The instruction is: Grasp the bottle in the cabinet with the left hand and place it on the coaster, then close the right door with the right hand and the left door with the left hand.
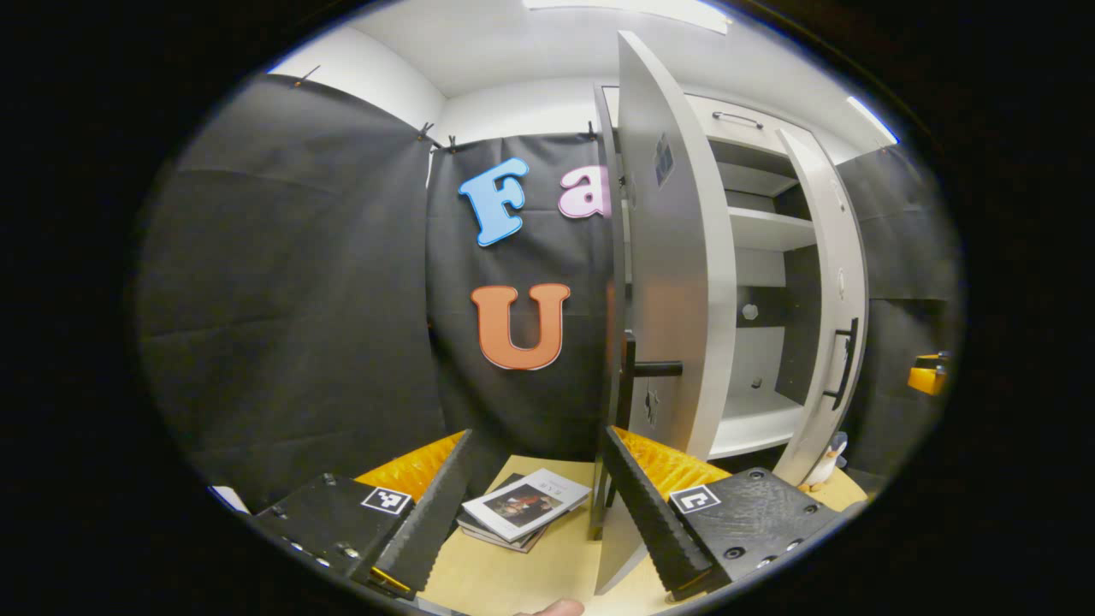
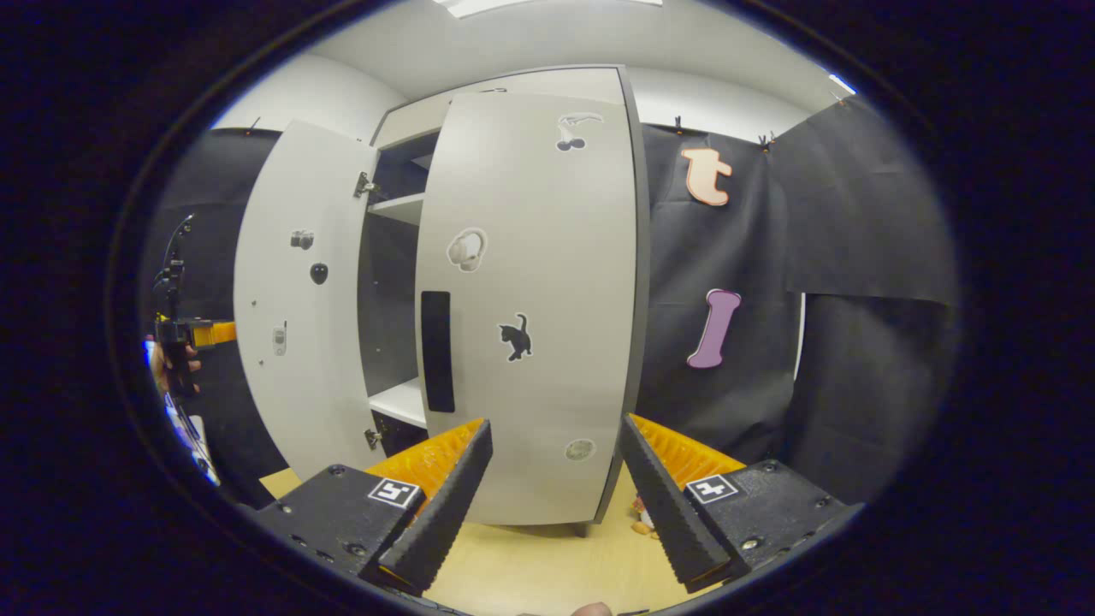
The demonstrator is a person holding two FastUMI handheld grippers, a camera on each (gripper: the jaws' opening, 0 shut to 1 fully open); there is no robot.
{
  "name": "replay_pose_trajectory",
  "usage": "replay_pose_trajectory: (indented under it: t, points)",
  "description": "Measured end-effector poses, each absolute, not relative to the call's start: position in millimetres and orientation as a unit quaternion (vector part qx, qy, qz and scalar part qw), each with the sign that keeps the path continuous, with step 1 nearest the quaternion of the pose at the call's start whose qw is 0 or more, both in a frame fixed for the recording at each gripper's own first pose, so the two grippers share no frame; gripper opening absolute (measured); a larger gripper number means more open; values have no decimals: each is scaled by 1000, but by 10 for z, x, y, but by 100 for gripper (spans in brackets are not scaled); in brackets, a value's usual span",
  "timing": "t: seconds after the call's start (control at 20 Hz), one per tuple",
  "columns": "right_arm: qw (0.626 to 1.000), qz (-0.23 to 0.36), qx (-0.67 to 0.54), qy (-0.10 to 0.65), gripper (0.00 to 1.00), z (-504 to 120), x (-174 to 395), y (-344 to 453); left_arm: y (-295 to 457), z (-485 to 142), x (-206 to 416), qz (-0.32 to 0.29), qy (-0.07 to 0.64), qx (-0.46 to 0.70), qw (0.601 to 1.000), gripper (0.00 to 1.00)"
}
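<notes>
The white cabinet [image 1: 761, 231] stands on the wooden table with bare shelves. Its left door [image 1: 676, 257] swings wide open and shows edge-on, with the black handle [image 1: 654, 370] just above my left gripper's right finger. My left gripper [image 1: 537, 436] is open and holds nothing; the door's lower edge stands in the gap close to that finger. The right door [image 2: 530, 299], covered in stickers, is swung most of the way over the opening, its black handle [image 2: 436, 351] above my right gripper [image 2: 556, 423], which is open and holds nothing. The left gripper [image 2: 184, 334] shows beyond the left door [image 2: 291, 299], a hand on it.
A stack of books [image 1: 522, 505] lies on the table [image 1: 547, 565] left of the cabinet. A small penguin toy [image 1: 828, 462] stands by the right door's foot [image 1: 830, 299]. Black cloth walls surround the booth.
</notes>
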State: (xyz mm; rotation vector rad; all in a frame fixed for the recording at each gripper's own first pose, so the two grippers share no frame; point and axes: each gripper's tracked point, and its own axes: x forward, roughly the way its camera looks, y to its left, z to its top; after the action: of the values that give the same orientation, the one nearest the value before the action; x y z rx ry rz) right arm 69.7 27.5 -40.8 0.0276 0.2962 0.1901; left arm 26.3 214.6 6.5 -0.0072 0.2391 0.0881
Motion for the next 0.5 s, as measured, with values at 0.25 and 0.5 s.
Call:
replay_pose_trajectory:
  t: [0.25,0.5]
  points:
    - [984,95,17,148,98,-439,687,207,1894,78,225,4,127,-6,992,100]
    - [985,82,23,147,95,-453,660,48,1512,89,232,-30,123,-12,992,94]
